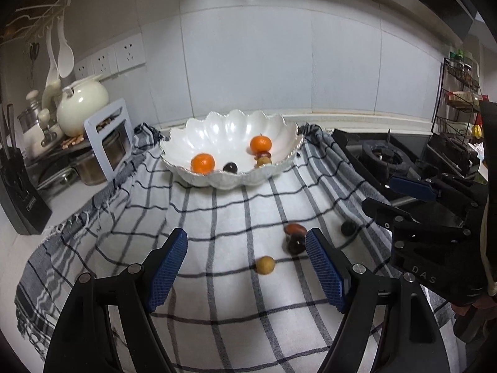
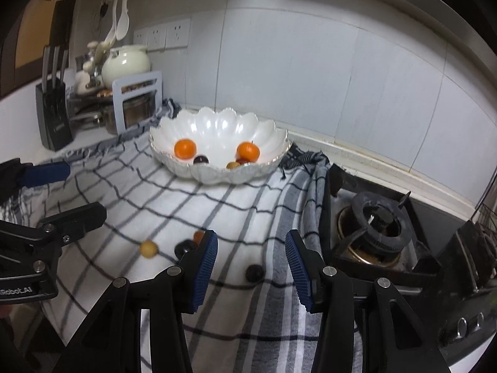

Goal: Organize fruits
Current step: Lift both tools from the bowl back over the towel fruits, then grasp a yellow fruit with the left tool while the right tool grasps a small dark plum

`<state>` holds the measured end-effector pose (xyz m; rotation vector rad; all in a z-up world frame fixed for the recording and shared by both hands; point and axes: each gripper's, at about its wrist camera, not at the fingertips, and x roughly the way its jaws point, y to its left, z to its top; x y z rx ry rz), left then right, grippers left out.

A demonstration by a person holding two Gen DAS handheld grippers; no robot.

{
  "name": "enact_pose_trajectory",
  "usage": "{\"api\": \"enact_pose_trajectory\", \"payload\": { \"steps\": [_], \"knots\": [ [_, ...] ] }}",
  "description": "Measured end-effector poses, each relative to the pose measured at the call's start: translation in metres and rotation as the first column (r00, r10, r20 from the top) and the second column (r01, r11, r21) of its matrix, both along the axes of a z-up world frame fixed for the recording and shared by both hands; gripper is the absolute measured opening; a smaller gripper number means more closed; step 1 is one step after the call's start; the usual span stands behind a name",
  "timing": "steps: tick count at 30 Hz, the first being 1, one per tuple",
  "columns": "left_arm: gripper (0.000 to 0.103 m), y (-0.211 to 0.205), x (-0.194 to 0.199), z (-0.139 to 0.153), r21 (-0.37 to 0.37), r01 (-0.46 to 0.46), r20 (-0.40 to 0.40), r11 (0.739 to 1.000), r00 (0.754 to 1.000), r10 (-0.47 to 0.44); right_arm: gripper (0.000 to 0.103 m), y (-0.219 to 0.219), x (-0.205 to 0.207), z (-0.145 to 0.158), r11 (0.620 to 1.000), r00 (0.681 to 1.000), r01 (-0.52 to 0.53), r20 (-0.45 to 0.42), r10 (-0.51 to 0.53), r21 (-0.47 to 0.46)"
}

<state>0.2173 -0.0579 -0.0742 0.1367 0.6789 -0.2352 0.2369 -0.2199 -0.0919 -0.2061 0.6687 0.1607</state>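
A white scalloped bowl stands at the back of a checked cloth. It holds two oranges, a dark fruit and small fruits at its right. On the cloth lie a yellow fruit, a red-brown fruit, a dark fruit and another dark fruit. My left gripper is open and empty, with the yellow fruit near its right finger. My right gripper is open and empty, around the dark fruit.
A gas stove lies right of the cloth. A knife block, a cream pot, a metal rack and jars stand at the left. A spice rack stands far right.
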Motion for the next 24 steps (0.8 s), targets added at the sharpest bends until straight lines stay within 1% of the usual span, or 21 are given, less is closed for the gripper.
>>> {"api": "enact_pose_trajectory", "payload": {
  "steps": [3,6,9,16,19,24],
  "knots": [
    [0.078,-0.004,0.001,-0.009,0.009,0.003,-0.017,1.0,1.0,-0.003,0.046,0.002,0.0,-0.008,1.0,1.0,-0.01,-0.016,0.01,-0.026],
    [0.078,-0.004,0.002,-0.016,0.008,0.0,-0.032,1.0,0.999,0.0,0.042,0.003,0.003,-0.016,0.999,0.999,-0.022,-0.035,0.02,-0.048],
    [0.076,-0.006,0.004,-0.023,0.007,-0.002,-0.048,1.0,0.999,0.002,0.041,0.003,0.006,-0.024,0.998,0.998,-0.031,-0.057,0.028,-0.057],
    [0.068,-0.011,0.01,-0.037,0.023,-0.003,-0.078,1.0,0.997,0.004,0.035,0.003,0.016,-0.041,0.996,0.993,-0.048,-0.107,0.039,-0.075],
    [0.062,-0.012,0.015,-0.043,0.016,-0.006,-0.098,1.0,0.995,0.008,0.035,0.003,0.02,-0.046,0.995,0.992,-0.054,-0.12,0.044,-0.08],
    [0.057,-0.015,0.022,-0.051,0.013,-0.006,-0.117,1.0,0.993,0.007,0.032,0.004,0.028,-0.054,0.993,0.989,-0.064,-0.14,0.05,-0.099]
  ]
}}
